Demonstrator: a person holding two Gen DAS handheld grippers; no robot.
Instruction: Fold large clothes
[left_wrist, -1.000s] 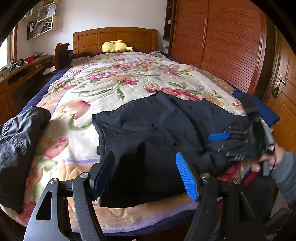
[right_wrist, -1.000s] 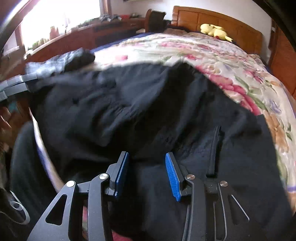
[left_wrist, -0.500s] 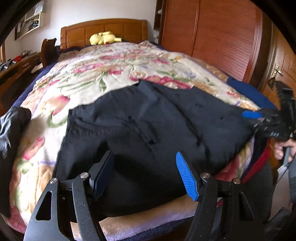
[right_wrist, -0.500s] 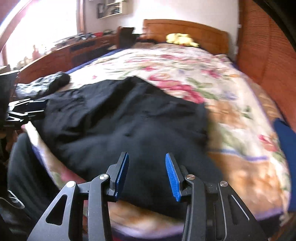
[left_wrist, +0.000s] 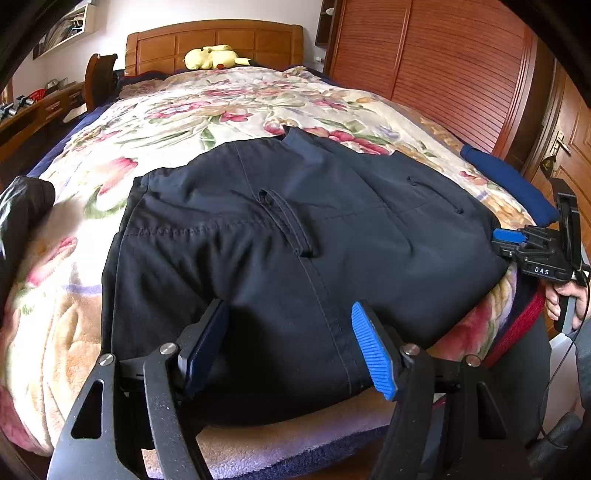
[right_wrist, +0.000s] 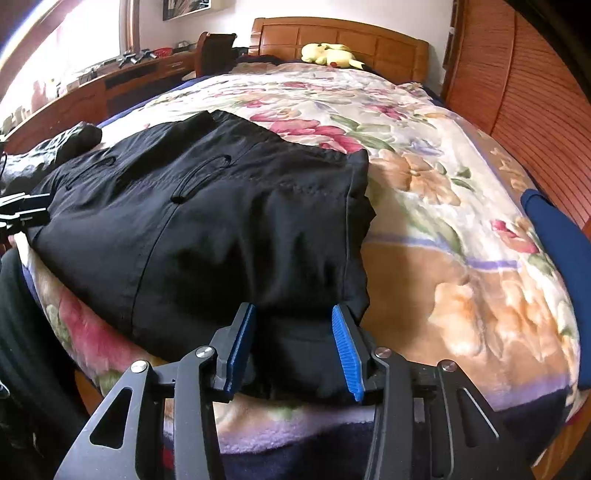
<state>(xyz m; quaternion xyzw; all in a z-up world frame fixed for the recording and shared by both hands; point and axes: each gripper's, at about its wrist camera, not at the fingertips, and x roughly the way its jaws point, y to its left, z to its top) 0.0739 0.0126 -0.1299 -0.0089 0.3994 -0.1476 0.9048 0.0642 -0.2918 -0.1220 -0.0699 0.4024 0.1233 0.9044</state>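
A pair of dark trousers lies folded near the foot of the bed on a floral blanket; it also shows in the right wrist view. My left gripper is open, its jaws wide apart over the near edge of the trousers. My right gripper is open at the trousers' right near corner, with cloth lying between its pads but not clamped. The right gripper also shows at the right edge of the left wrist view.
A second dark garment lies at the bed's left edge. A blue cloth lies at the right edge. A yellow plush toy sits by the headboard. A wooden wardrobe stands on the right, a desk on the left.
The trousers have been drawn into a flatter, neater fold. Both grippers have moved closer to its near edge. The right gripper has shifted to the right corner.
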